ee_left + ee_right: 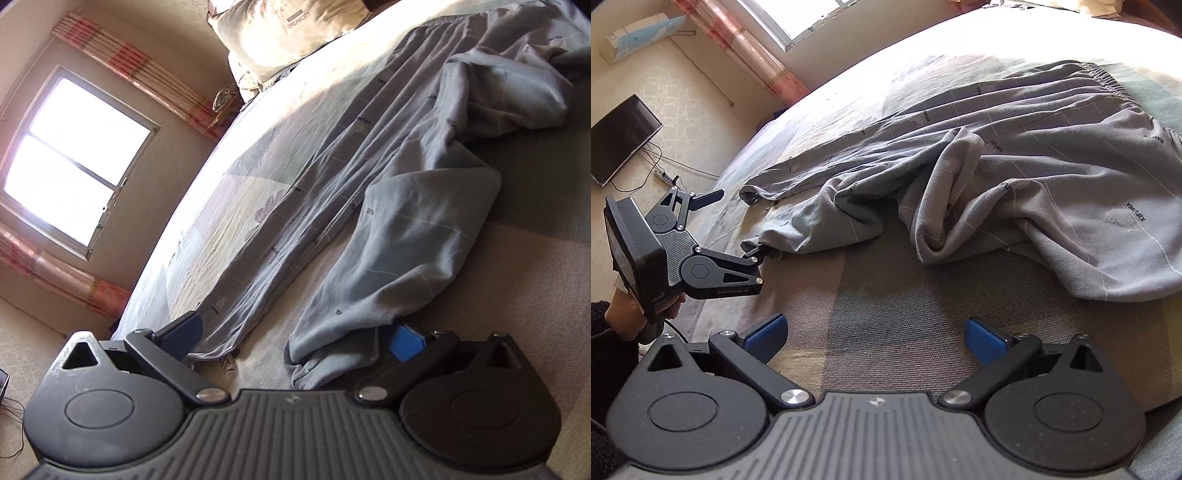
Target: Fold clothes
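Grey-blue trousers (369, 177) lie on the bed, with the elastic waistband (1097, 74) at the far end. One leg stretches flat and ends in a cuff (218, 332). The other leg is bunched up, and its cuff (314, 354) sits between the wide-apart fingers of my left gripper (295, 334), draped over the right pad (406, 341). In the right wrist view the left gripper (740, 225) stands open at the bunched cuff (757, 242), its lower fingertip touching the fabric. My right gripper (875, 332) is open over bare bedsheet, short of the crumpled cloth (960, 221).
The patterned bedsheet (886, 295) covers a big bed, with a pillow (280, 33) at its head. The bed's edge drops to the floor on the left, where a dark screen (620, 140) and cables lie. A hand (624, 317) holds the left gripper.
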The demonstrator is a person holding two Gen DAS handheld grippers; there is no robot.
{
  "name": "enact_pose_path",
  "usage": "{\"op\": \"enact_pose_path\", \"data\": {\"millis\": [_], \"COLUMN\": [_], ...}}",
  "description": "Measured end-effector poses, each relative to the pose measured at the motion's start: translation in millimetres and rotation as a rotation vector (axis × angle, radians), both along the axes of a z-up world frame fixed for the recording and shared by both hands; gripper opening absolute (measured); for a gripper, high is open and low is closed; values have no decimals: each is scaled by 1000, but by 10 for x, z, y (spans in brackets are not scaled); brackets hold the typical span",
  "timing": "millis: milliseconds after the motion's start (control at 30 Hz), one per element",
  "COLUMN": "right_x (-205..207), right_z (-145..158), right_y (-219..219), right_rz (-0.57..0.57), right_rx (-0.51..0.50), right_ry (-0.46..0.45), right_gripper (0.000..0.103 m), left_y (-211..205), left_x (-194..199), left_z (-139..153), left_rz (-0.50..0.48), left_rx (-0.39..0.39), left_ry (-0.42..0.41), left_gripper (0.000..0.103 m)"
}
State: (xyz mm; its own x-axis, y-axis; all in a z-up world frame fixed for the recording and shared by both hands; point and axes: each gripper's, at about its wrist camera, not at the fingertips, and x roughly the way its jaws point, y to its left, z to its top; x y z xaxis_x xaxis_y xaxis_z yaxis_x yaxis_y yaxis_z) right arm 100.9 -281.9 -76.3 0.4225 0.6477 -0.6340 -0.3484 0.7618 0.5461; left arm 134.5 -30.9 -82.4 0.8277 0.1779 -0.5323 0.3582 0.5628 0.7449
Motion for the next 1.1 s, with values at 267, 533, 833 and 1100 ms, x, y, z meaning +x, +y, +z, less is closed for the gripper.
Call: {"op": "enact_pose_path", "data": {"millis": [267, 533, 833, 1100], "right_x": [9, -16, 9, -79], "right_z": [-44, -34, -19, 58], "right_y": [-9, -20, 134, 234], "right_rz": [-12, -6, 42, 62], "right_rx": [-9, -26, -10, -38], "right_ry": [19, 10, 8, -18], "right_gripper": [103, 103, 103, 103], "left_y": [-271, -86, -69, 265], "left_x": [215, 113, 344, 449], "left_z": [-281, -280, -295, -72], "left_rz": [-41, -2, -47, 141], "left_rx": [39, 133, 83, -20], "left_ry": [-80, -151, -134, -205], "left_gripper": [103, 103, 102, 103]}}
